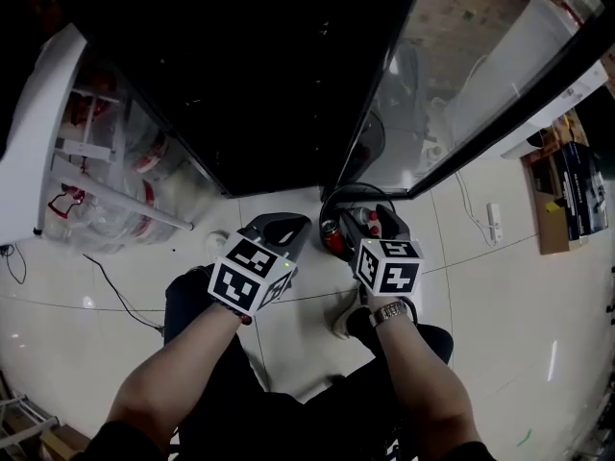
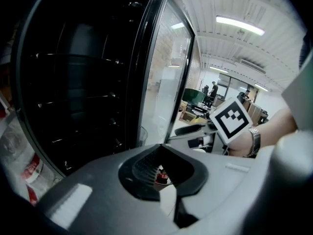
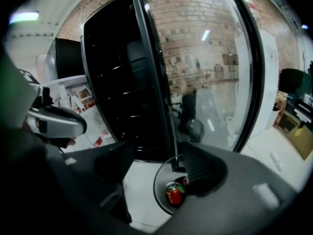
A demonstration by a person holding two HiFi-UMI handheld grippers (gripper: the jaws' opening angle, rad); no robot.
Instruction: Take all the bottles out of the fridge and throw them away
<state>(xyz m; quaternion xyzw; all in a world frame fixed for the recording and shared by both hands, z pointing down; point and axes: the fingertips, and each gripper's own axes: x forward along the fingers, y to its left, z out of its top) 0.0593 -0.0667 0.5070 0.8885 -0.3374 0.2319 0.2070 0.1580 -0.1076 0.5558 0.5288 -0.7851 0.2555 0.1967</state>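
Observation:
The black fridge [image 1: 250, 75] stands open and its wire shelves [image 2: 78, 102] look dark and bare; I see no bottle on them. Its glass door [image 1: 461, 75] swings out to the right. A round black bin [image 3: 162, 177] sits on the floor at the foot of the door, with a red can [image 3: 173, 192] and other containers inside. My right gripper [image 3: 159, 168] hangs open above the bin with nothing between its jaws. My left gripper [image 2: 166, 180] is beside it, shut and empty, and the bin's red contents [image 2: 160, 176] show through the hole between its jaws.
A white rack [image 1: 58, 152] with clear bags of red-labelled containers stands to the left of the fridge. A cable [image 1: 115, 291] trails over the pale tiled floor. A power strip [image 1: 494, 221] and a cardboard box [image 1: 550, 200] lie to the right.

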